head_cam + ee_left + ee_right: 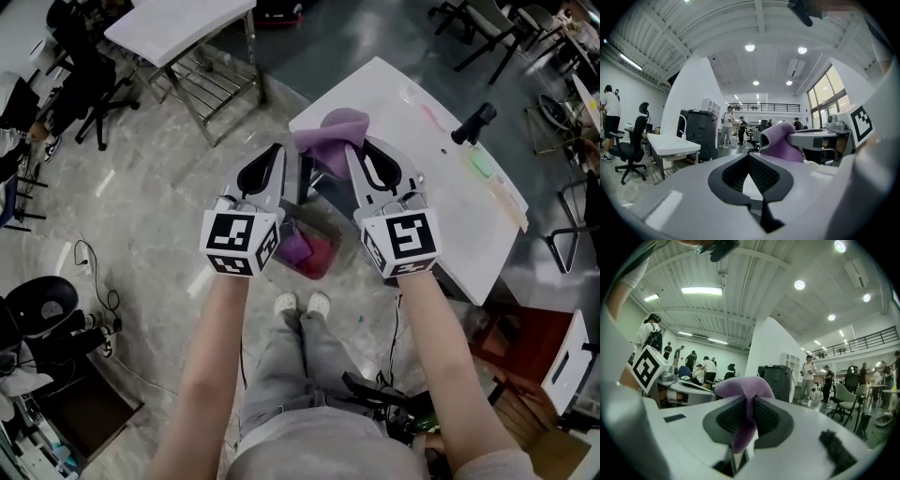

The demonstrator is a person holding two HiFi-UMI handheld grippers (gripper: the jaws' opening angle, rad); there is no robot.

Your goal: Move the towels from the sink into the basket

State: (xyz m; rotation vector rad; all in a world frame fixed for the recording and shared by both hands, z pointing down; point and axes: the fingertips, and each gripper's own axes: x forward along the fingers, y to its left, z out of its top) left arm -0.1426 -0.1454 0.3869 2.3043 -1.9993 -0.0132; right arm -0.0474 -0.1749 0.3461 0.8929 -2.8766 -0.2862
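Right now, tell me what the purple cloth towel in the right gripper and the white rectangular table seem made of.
Purple towel: soft fabric, perhaps microfibre or terry; matte, fuzzy nap, bunched in folds.
White table: hard, smooth top, likely plastic or laminate; even colour, faint sheen.

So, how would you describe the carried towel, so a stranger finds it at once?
Find the white table, then its left corner in the head view. There the right gripper pinches the towel: lilac, bunched and held up, unlike the darker purple cloth down in the basket.
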